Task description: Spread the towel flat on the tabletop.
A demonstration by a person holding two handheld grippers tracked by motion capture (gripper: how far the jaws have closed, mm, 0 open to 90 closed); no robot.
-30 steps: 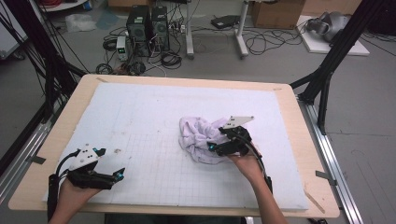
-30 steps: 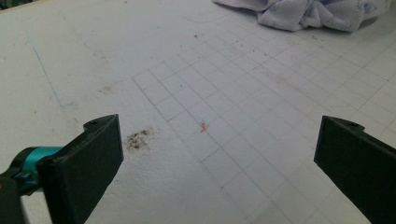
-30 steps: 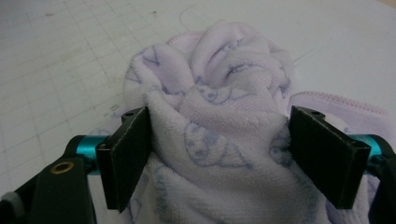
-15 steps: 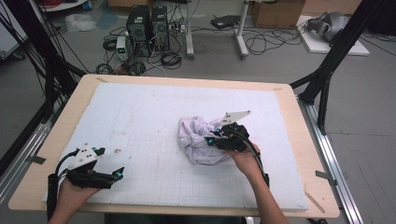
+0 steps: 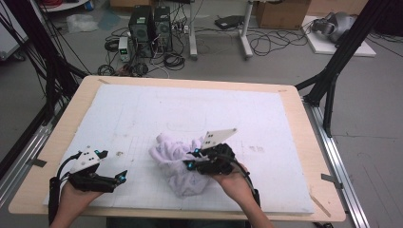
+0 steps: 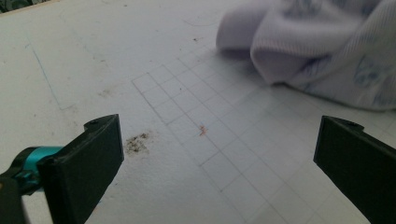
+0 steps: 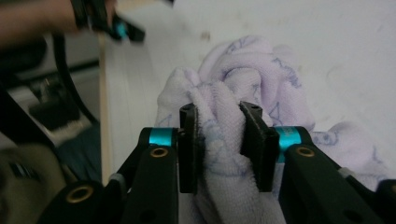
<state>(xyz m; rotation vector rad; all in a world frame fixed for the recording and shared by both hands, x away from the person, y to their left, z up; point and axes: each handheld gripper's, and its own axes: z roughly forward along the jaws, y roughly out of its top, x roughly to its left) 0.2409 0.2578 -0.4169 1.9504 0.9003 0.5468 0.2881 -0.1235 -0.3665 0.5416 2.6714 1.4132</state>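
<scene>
— Towel [image 5: 178,161], is it? It looks soft and fuzzy, pale purple with thin blue drawings, all bunched in a lumpy heap on the white squared mat [image 5: 142,118] of the wooden bench [image 5: 323,156].

— Yes. The right gripper [image 7: 219,140] has just been closing its black fingers, and they pinch a thick fold. The left gripper [image 6: 219,158] rests nearby on the mat, fingers wide apart, holding nothing.
</scene>
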